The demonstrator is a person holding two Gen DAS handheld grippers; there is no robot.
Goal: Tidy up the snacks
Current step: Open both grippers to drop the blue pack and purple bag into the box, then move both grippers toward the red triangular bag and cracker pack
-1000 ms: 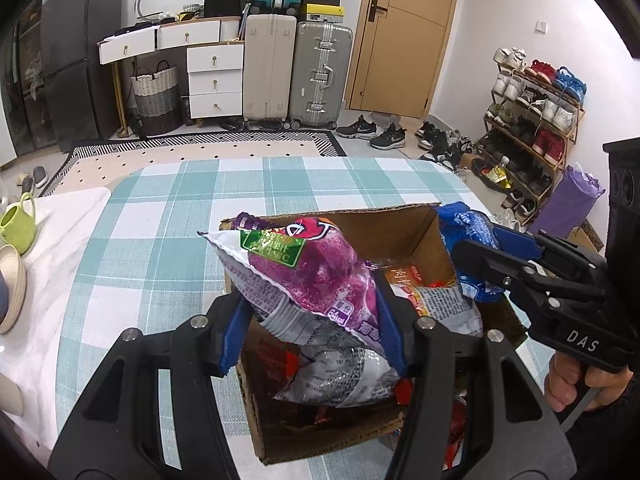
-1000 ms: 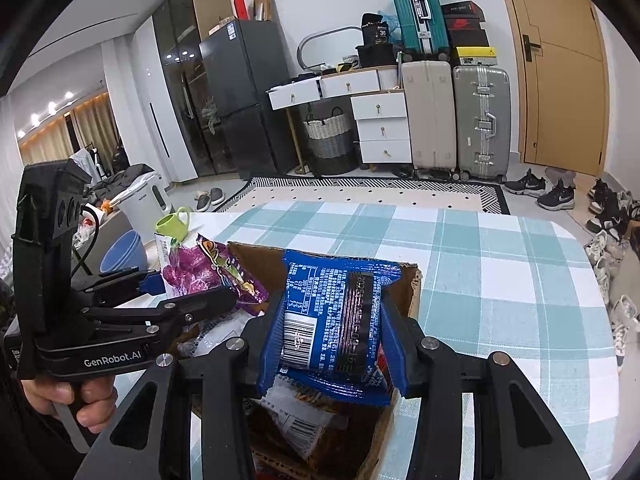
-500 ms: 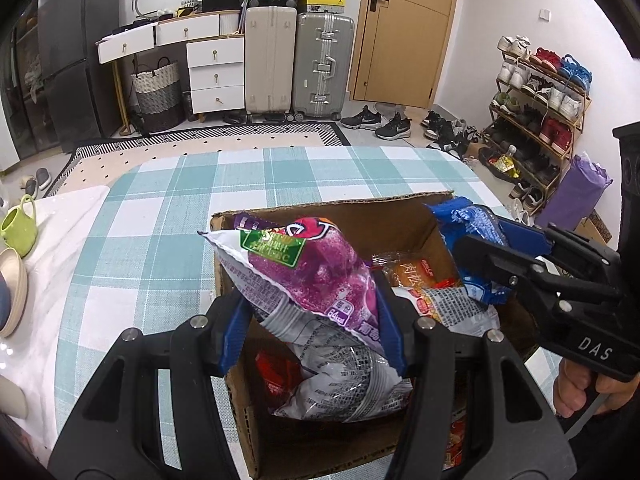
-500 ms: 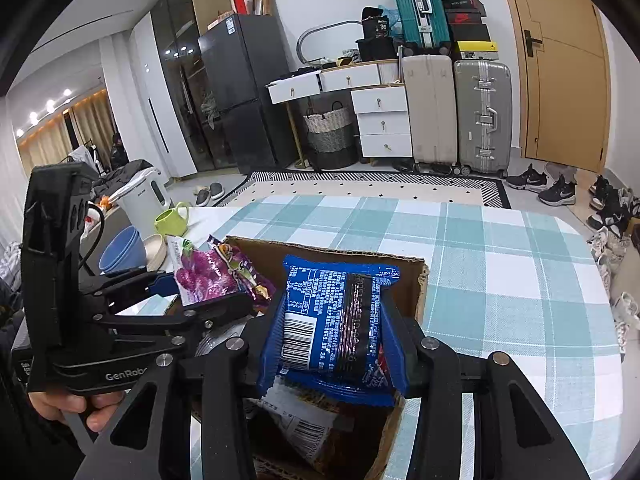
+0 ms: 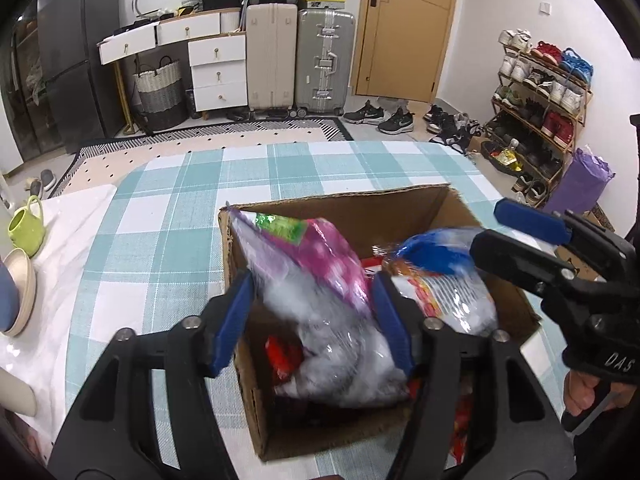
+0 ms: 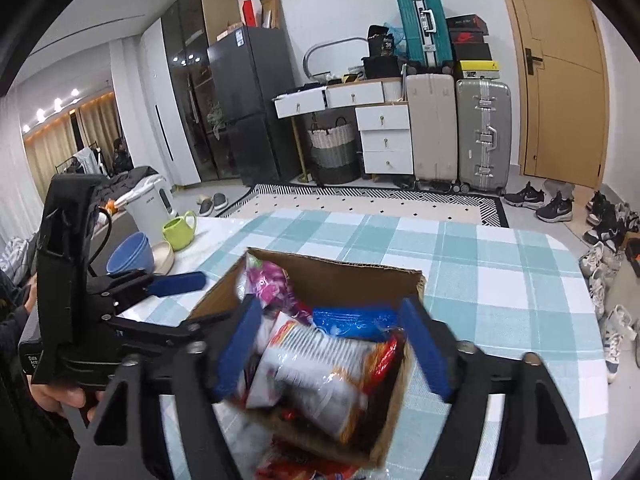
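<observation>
With our left gripper and right gripper both spread and empty over the cardboard box, we judge the purple snack bag light, crinkly and slippery, best pinched at its sealed edge.

Evenly lit room; snack bags motion-blurred; fisheye edges bent, dark.

Teal-and-white checked tablecloth, brown cardboard box, purple-pink snack bag, blue packet
</observation>
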